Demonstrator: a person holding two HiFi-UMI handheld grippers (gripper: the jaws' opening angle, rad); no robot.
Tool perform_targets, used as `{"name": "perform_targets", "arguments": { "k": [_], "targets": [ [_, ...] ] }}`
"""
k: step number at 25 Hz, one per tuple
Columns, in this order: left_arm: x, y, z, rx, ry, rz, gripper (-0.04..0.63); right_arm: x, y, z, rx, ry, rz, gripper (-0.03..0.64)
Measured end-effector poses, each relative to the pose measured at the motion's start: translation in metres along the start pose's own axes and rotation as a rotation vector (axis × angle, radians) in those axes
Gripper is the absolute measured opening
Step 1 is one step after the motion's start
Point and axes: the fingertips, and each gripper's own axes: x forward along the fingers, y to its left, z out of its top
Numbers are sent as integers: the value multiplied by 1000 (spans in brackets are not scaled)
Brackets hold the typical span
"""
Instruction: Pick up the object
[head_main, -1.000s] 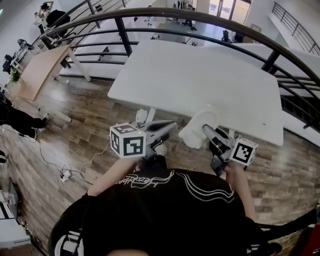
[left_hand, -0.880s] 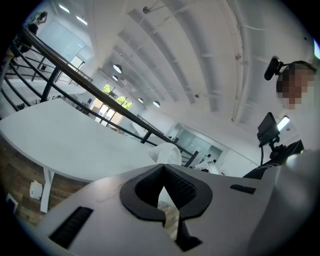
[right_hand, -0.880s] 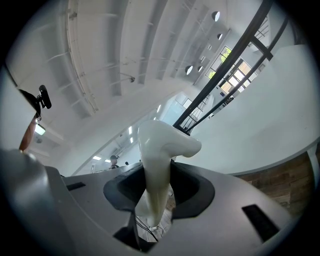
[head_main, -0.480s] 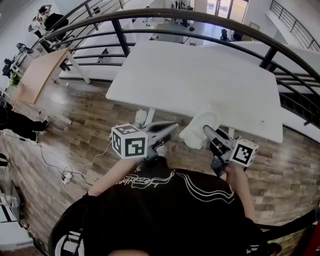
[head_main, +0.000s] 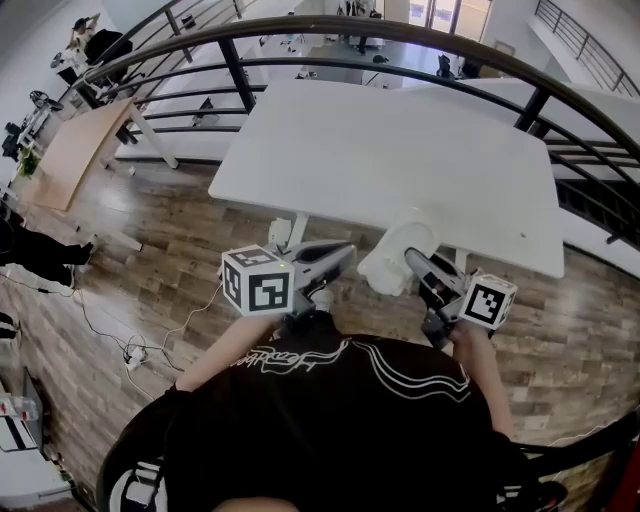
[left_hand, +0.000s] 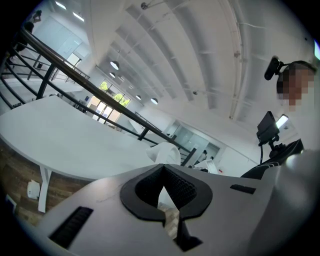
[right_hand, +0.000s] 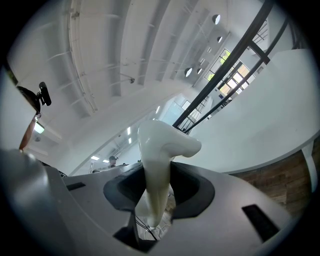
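Note:
A white glossy cup-like object (head_main: 396, 258) is at the near edge of the white table (head_main: 400, 150). My right gripper (head_main: 414, 262) is shut on its wall. In the right gripper view the white object (right_hand: 165, 142) stands up between the dark pads (right_hand: 192, 187), and the right gripper (right_hand: 159, 186) is tilted up toward the ceiling. My left gripper (head_main: 343, 252) is level with it to the left, its jaws shut on nothing. In the left gripper view the left gripper (left_hand: 161, 169) has its tips together, and the white object (left_hand: 165, 151) shows just beyond them.
A black curved railing (head_main: 300, 30) runs behind the table. Wooden floor (head_main: 150, 270) lies below, with cables and a power strip (head_main: 130, 350) at the left. A person's torso in a black shirt fills the bottom of the head view.

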Motion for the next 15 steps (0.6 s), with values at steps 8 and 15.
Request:
{"name": "perform_targets", "arguments": {
  "k": [8,15],
  "targets": [
    [1,-1,-1,-10,3,5,8,0,0,-1,8,13,-5,133],
    [3,2,-6,-36,18,17,8,-3,-15,-12,44,44,-30,133]
  ]
}}
